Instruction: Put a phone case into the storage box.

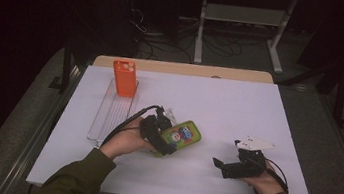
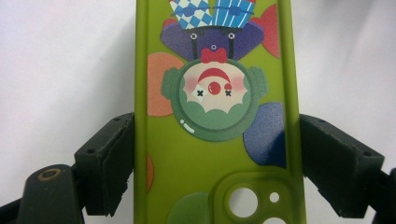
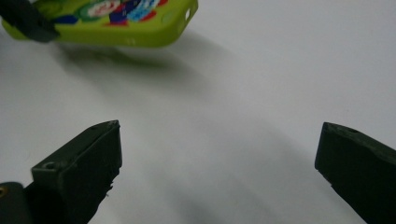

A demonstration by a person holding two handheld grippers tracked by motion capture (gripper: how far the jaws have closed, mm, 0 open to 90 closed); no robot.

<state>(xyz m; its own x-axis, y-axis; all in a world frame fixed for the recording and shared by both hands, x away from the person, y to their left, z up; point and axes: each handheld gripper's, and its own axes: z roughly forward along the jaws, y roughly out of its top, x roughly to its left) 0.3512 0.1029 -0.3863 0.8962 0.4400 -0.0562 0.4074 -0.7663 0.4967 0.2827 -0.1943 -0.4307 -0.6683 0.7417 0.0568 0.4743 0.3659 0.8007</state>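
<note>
The green phone case (image 1: 184, 135), printed with a clown, is being held just above the white table (image 1: 239, 106), its shadow lying beneath it in the right gripper view. The left gripper (image 1: 164, 137) is clamping it across its long sides. Right of the case, well apart, the right gripper (image 1: 224, 162) is resting with jaws spread wide, gripping nothing. Left of the case and farther back, an orange phone case (image 1: 125, 77) is standing in a clear tray (image 1: 106, 118).
</note>
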